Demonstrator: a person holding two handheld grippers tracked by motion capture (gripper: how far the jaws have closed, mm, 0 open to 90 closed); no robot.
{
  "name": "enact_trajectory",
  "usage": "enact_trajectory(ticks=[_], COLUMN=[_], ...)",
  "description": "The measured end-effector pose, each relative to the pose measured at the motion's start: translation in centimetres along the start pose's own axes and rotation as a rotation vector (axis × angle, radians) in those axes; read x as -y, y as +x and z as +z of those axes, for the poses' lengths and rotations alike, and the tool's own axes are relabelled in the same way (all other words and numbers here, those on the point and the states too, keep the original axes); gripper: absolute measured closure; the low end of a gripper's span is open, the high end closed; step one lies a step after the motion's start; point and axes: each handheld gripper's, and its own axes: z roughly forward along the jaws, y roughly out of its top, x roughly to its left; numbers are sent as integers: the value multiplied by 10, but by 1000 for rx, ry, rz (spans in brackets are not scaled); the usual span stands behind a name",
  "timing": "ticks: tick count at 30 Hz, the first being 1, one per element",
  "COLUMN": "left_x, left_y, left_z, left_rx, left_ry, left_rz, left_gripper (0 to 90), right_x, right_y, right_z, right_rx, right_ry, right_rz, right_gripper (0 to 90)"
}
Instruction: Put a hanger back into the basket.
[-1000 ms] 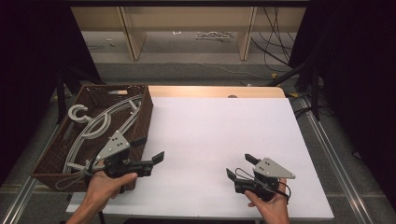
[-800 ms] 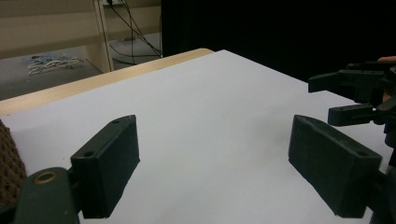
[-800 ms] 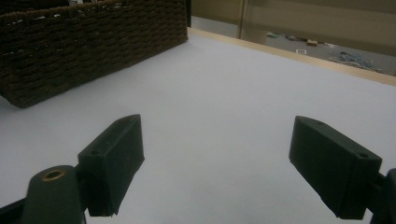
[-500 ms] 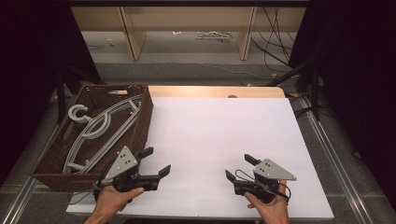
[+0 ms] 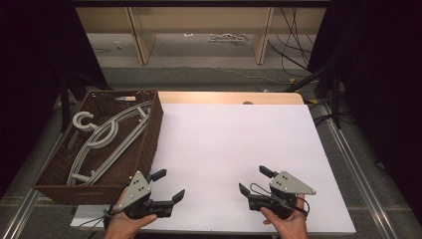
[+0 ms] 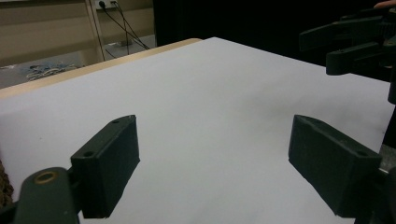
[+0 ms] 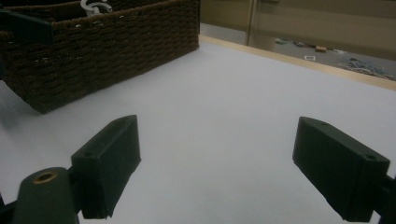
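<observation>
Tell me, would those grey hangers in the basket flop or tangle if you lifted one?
The hangers look like moulded plastic, so probably stiff and light. They lie overlapped in the wicker basket, so a hook might snag a neighbour on lifting.

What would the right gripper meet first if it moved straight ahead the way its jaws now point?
Probably the brown wicker basket: the right gripper, jaws open, points across bare white table toward its side wall, though depth is uncertain.
</observation>
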Motion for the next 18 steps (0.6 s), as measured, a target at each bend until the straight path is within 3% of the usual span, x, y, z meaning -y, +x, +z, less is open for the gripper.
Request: enact_trajectory(ticks=[6, 7, 9, 11, 18], left_x=[0, 0, 0, 0, 0], left_y=[7, 6, 7, 6, 8], left_z=[-1, -1, -1, -1, 0], left_rx=[-24, -24, -20, -26, -13], left_ry=[0, 0, 0, -1, -7], left_rz=[-30, -57, -35, -59, -49], left_gripper=[161, 161, 161, 161, 161], right_x=[0, 0, 0, 0, -1], right_y=[0, 0, 0, 0, 1], right_z=[0, 0, 0, 0, -1], right_rx=[-2, -1, 0, 0, -3], right_ry=[7, -1, 7, 6, 16], right_rz=[-6, -5, -9, -9, -2], right_gripper=[159, 159, 160, 159, 160])
